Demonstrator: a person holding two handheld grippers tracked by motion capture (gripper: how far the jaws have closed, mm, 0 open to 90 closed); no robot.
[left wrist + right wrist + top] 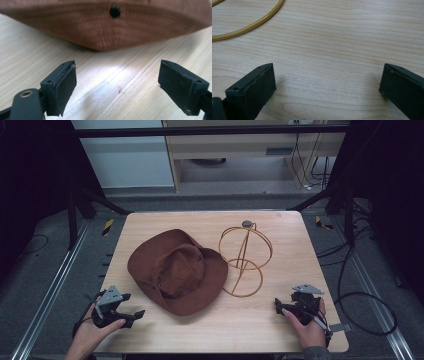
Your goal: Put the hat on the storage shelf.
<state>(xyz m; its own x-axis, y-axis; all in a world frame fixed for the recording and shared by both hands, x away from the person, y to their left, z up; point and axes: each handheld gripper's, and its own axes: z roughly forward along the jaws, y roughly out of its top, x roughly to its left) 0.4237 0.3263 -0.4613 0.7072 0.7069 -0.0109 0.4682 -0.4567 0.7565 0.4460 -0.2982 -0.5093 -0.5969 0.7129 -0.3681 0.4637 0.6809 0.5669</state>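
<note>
Here the brown hat [107,27] lies just ahead of the left gripper's [131,307] fingers [62,87], spread wide around nothing.

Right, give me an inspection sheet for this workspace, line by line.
Surface: light wooden table, bare wood around the items.
Job's things: brown hat lies crown up, left of centre; gold wire hat stand upright beside it on its ring base, apart from the hat.
Clutter: nothing seen.
Grippers: left tongs open, nothing between them, pointing at the hat brim; right tongs open over bare wood, the stand's ring ahead to the left.
Cables: black cable loops on the floor right of the table.
Surroundings: dark frame rails, grey floor, pale cabinet behind.
</note>
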